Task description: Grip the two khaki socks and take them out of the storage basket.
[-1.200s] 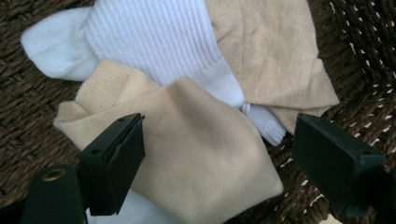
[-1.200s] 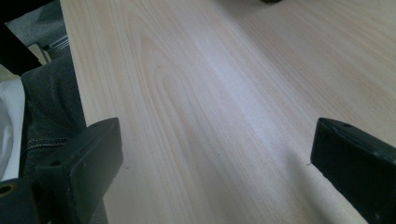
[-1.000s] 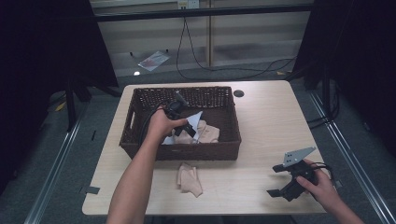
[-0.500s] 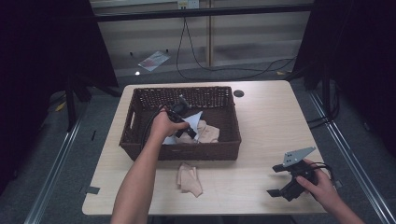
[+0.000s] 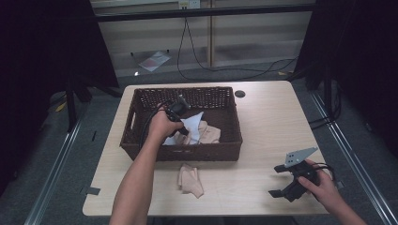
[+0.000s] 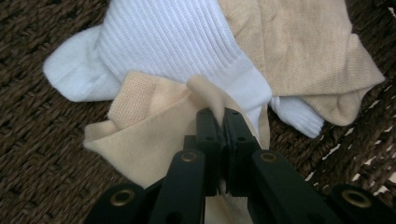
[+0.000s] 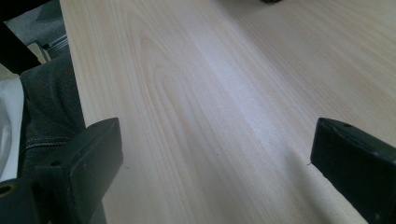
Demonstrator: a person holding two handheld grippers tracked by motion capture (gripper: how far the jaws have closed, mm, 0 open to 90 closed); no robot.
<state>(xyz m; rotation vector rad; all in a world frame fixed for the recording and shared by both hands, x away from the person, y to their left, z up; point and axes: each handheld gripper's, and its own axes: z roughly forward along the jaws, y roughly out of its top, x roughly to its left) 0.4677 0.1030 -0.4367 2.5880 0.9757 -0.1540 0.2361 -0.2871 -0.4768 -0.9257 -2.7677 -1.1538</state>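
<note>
A dark wicker basket (image 5: pixel 187 152) stands on the table and holds a small heap of socks. In the left gripper view, my left gripper (image 6: pixel 223 114) has just been closing and is now shut on a fold of a beige sock (image 6: pixel 154 130). That sock lies on a white ribbed sock (image 6: pixel 173 42) beside another beige sock (image 6: pixel 289 51). From above, my left gripper (image 5: pixel 189 135) points down into the basket. Another beige sock (image 5: pixel 190 180) lies on the table in front of the basket. My right gripper (image 5: pixel 281 180) rests at the front right, open, with bare wood between its jaws (image 7: pixel 215 149).
The light wooden table (image 5: pixel 272 122) has a small dark round mark (image 5: pixel 240 93) behind the basket. Its near edge runs along the person's lap (image 7: pixel 46 107). Cables and a paper lie on the floor beyond the table.
</note>
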